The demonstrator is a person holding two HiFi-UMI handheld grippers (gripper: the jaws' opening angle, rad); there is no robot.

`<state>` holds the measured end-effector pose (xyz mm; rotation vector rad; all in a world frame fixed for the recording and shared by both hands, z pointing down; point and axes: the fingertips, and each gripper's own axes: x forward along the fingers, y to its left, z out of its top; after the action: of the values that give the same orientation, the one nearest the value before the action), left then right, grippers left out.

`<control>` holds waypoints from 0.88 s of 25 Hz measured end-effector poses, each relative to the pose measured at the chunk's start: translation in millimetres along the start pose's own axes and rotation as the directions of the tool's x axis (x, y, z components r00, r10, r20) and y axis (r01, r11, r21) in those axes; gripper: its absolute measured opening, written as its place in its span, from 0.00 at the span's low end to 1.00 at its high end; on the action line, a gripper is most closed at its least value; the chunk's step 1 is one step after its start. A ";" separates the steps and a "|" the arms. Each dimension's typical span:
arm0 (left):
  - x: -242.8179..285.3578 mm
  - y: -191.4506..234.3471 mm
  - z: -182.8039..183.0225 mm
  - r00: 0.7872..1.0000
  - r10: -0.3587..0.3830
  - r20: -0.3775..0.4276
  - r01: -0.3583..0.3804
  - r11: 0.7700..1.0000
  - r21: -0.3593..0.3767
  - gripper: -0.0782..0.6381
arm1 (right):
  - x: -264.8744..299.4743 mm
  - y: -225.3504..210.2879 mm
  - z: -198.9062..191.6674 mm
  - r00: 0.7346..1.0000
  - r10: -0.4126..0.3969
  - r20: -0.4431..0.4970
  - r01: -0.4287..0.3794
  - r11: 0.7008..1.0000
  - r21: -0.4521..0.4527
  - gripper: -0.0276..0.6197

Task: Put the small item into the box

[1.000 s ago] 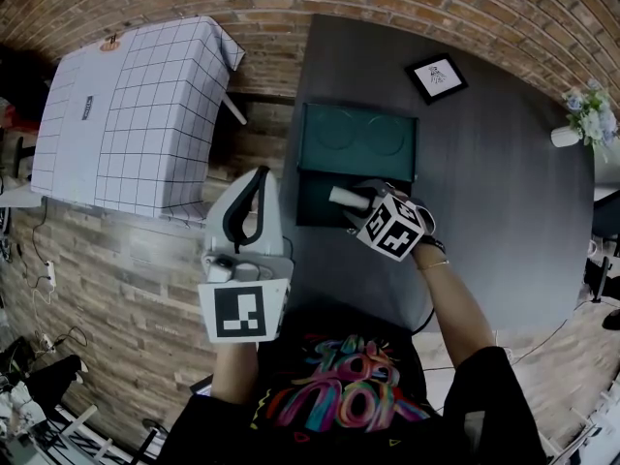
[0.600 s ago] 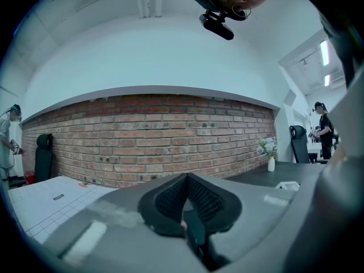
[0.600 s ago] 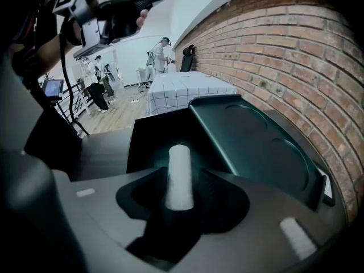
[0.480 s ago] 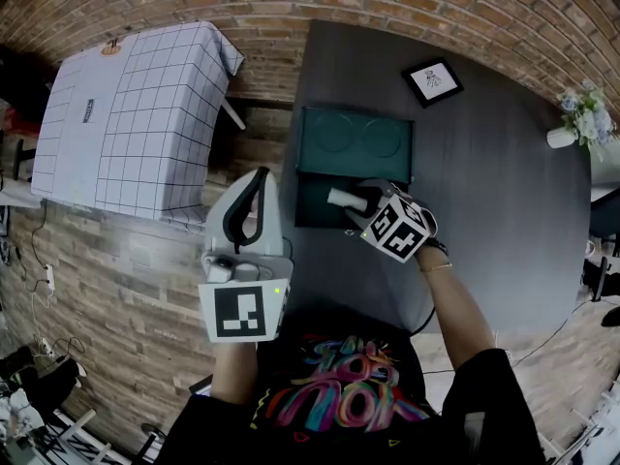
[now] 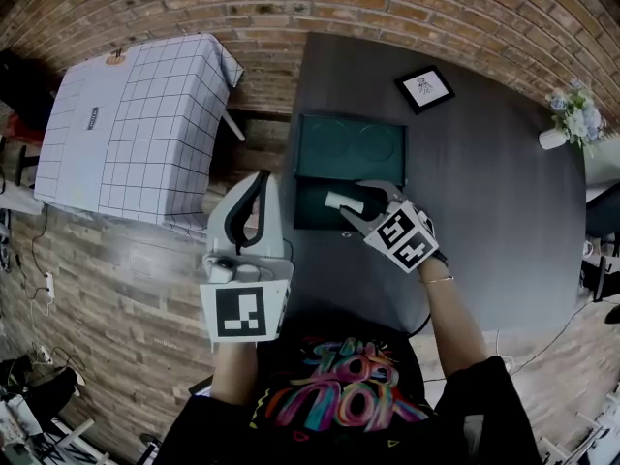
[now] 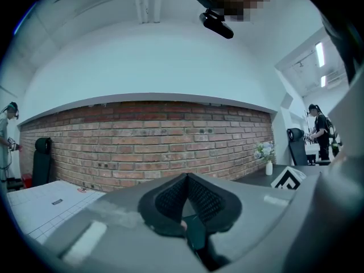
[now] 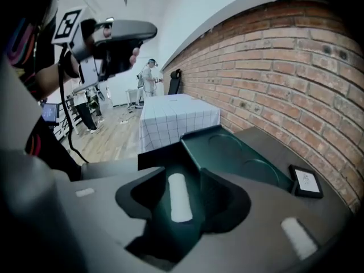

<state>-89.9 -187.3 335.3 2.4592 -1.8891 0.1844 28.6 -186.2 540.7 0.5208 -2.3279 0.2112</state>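
Clearance is what counts now: the jaws of your right gripper have just been opening and stand wide, the small white roll lies free in the box below and between them, so lift straight up without brushing it.

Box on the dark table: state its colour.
The box is dark green, best seen in the right gripper view.

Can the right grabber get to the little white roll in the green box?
Probably yes. The right gripper hangs just above the small white cylinder; its jaws have just been opening, the cylinder showing between them, untouched. The dark green box lies open.
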 end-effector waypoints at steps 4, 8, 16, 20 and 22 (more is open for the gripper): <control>-7.4 -2.9 6.7 1.000 -0.002 0.020 0.002 1.000 0.004 0.11 | -21.4 6.0 32.8 0.993 -0.036 0.116 0.035 0.999 0.009 0.34; -16.9 -5.9 16.4 0.999 -0.009 0.038 0.009 1.000 0.012 0.11 | -50.1 15.1 65.3 0.975 -0.072 0.209 0.077 0.997 -0.014 0.33; -31.9 -19.5 28.0 0.997 -0.047 0.060 0.045 0.998 0.036 0.11 | -122.5 26.5 112.9 0.900 -0.163 0.403 0.165 0.986 0.030 0.32; -38.9 -24.5 32.2 0.996 -0.061 0.062 0.058 0.998 0.037 0.11 | -168.3 22.8 121.6 0.824 -0.234 0.516 0.206 0.972 0.112 0.27; -41.0 -25.6 34.9 0.996 -0.062 0.068 0.059 0.997 0.044 0.11 | -190.4 19.1 121.3 0.787 -0.282 0.549 0.233 0.959 0.160 0.25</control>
<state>-73.0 -144.8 297.0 2.5787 -1.8520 0.1401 68.5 -146.5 321.2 1.0604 -2.7895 0.0159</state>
